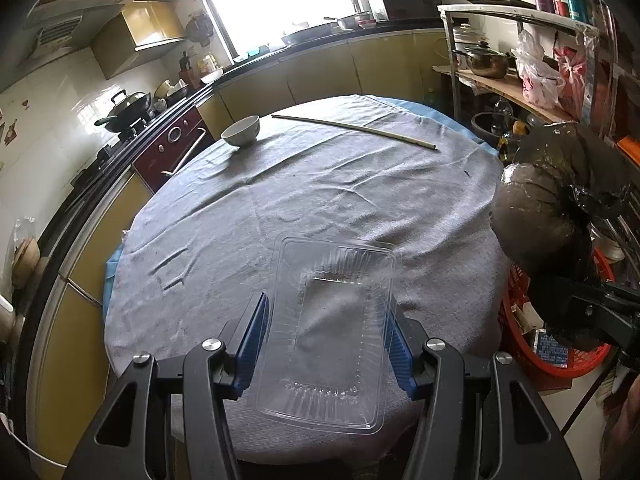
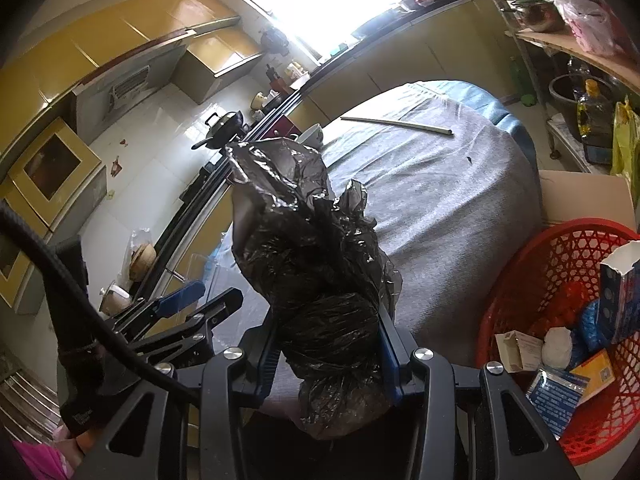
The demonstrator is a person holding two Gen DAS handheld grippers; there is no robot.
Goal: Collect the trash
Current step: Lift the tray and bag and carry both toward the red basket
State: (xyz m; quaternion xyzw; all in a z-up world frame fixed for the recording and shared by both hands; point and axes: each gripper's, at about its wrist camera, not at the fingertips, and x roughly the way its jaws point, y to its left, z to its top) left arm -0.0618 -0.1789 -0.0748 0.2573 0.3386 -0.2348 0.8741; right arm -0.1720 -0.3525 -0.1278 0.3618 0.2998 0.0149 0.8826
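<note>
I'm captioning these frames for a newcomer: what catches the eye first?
The clear plastic tray stands out first, clamped between the left gripper fingers at the near edge of the grey-clothed table. Next, the crumpled black plastic bag gripped by the right gripper, with a red basket of packaging beside the table.

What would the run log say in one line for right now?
left gripper: shut on clear plastic tray | right gripper: shut on black plastic bag | red basket: beside table | bowl, chopstick: on cloth
</note>
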